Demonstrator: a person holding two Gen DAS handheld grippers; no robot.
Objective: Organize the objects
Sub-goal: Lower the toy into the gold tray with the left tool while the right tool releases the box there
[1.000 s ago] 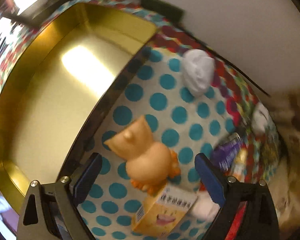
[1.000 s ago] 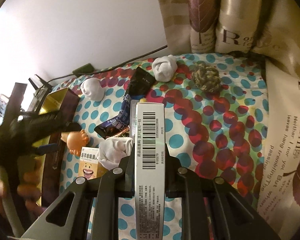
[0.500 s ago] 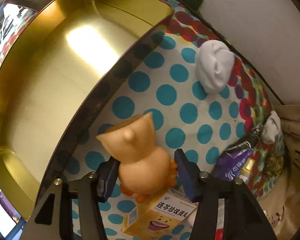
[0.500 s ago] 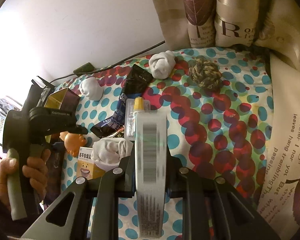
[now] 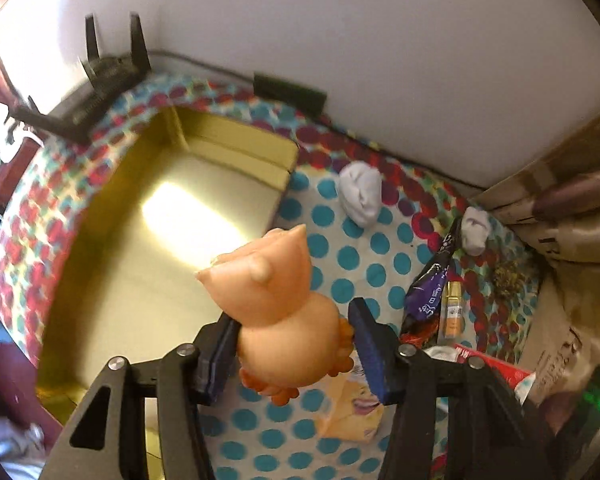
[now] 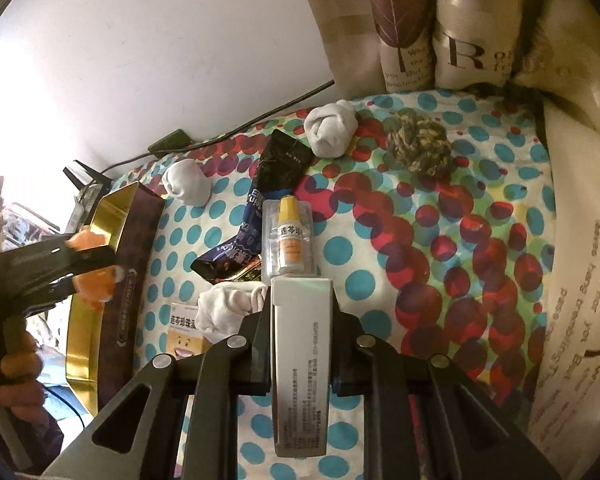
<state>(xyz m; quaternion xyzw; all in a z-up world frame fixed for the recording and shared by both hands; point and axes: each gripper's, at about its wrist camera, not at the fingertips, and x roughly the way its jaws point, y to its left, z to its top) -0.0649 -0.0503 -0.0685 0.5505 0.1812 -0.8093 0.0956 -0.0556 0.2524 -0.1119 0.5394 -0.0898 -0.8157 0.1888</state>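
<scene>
My left gripper [image 5: 294,336] is shut on an orange rubber chick toy [image 5: 276,296], held up in the air beside the right wall of the gold-lined tin box [image 5: 112,264]. From the right wrist view the same toy [image 6: 94,286] hangs in the left gripper [image 6: 96,268] over the rim of the box [image 6: 138,256]. My right gripper [image 6: 302,308] is shut on a tall white carton [image 6: 300,364] with small print on its face, held above the dotted cloth [image 6: 440,240].
On the cloth lie white rolled socks [image 6: 331,129] [image 6: 187,188] [image 6: 228,306], a dark snack pouch [image 6: 260,208], a small bottle in a clear tray [image 6: 288,240], a yellow medicine box [image 6: 186,330] and a rope knot ball [image 6: 419,146]. A router [image 5: 96,88] stands behind the box. Curtains [image 6: 460,20] hang at right.
The left jaws closed on the chick toy and lifted it off the cloth. The right gripper kept its hold on the white carton, barely moving.
</scene>
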